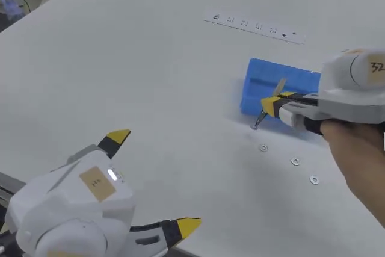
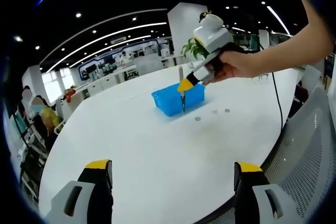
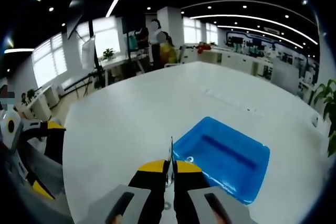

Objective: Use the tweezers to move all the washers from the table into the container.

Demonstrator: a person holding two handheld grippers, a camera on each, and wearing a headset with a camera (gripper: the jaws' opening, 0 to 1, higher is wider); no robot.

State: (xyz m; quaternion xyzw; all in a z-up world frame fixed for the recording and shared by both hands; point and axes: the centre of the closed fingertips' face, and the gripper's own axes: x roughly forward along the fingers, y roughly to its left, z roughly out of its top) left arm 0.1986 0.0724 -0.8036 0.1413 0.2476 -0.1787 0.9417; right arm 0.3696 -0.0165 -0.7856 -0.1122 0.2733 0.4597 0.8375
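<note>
My right gripper (image 1: 272,105) is shut on a pair of metal tweezers (image 1: 260,118), whose tip hangs just above the table at the near left corner of the blue container (image 1: 271,79). Three small washers (image 1: 263,148) (image 1: 295,161) (image 1: 314,179) lie in a row on the white table in front of the container. From the right gripper (image 3: 170,167) the tweezers (image 3: 171,153) point up beside the container (image 3: 226,156). My left gripper (image 1: 153,182) is open and holds nothing, far to the near left. Its own view (image 2: 172,169) shows the container (image 2: 170,100) and washers (image 2: 198,118).
A flat white strip with sockets (image 1: 252,27) lies on the table beyond the container. The table edge runs close behind the left gripper. A mesh chair (image 2: 310,145) stands at the table's side, and people sit at desks far off.
</note>
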